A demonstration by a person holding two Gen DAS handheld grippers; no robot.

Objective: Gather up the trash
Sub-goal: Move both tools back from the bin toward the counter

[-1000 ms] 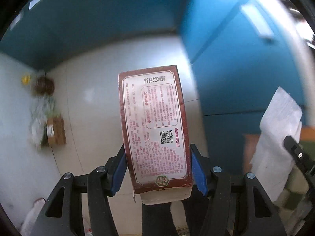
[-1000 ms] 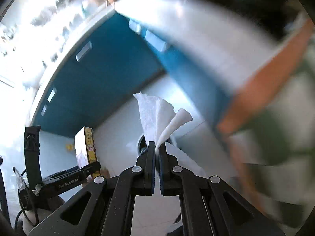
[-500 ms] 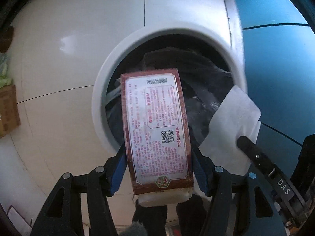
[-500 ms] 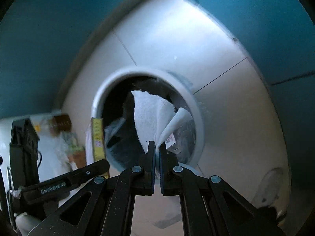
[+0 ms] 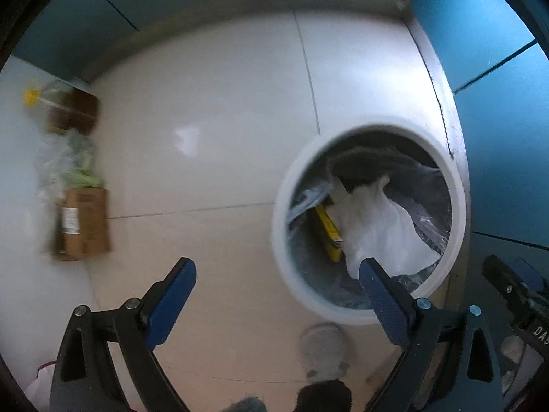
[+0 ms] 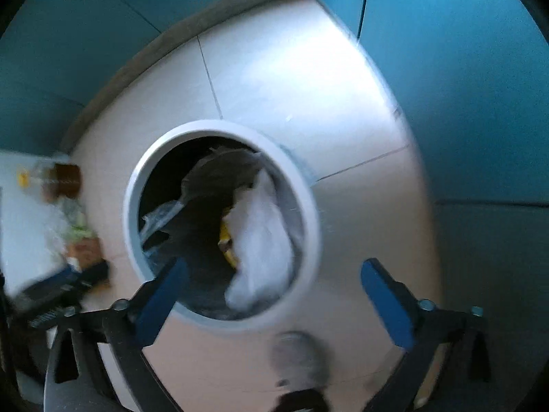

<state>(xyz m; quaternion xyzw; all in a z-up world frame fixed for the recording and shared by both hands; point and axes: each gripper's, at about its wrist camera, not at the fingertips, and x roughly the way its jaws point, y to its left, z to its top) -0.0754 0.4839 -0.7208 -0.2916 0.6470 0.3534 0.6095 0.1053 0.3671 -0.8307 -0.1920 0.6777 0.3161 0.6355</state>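
Observation:
A round white trash bin (image 5: 281,226) with a dark liner stands on the tiled floor beside a blue wall. Inside it lie a crumpled white tissue (image 5: 377,226) and a box showing its yellow edge (image 5: 327,230). The bin rim (image 6: 133,226), the tissue (image 6: 264,240) and the box (image 6: 226,240) also show in the right wrist view. My left gripper (image 5: 276,285) is open and empty above the floor, left of the bin. My right gripper (image 6: 272,283) is open and empty above the bin's front rim.
A brown cardboard box (image 5: 84,223), green and clear plastic wrappers (image 5: 68,168) and a yellow-capped bottle (image 5: 32,98) lie by the left wall. Blue cabinet panels (image 5: 497,137) stand at the right. A grey slipper (image 5: 322,346) is at the bottom.
My left gripper opened and let the red-and-yellow box fall into the bin. My right gripper opened and let the white tissue fall in. Both views have shifted away from the bin opening.

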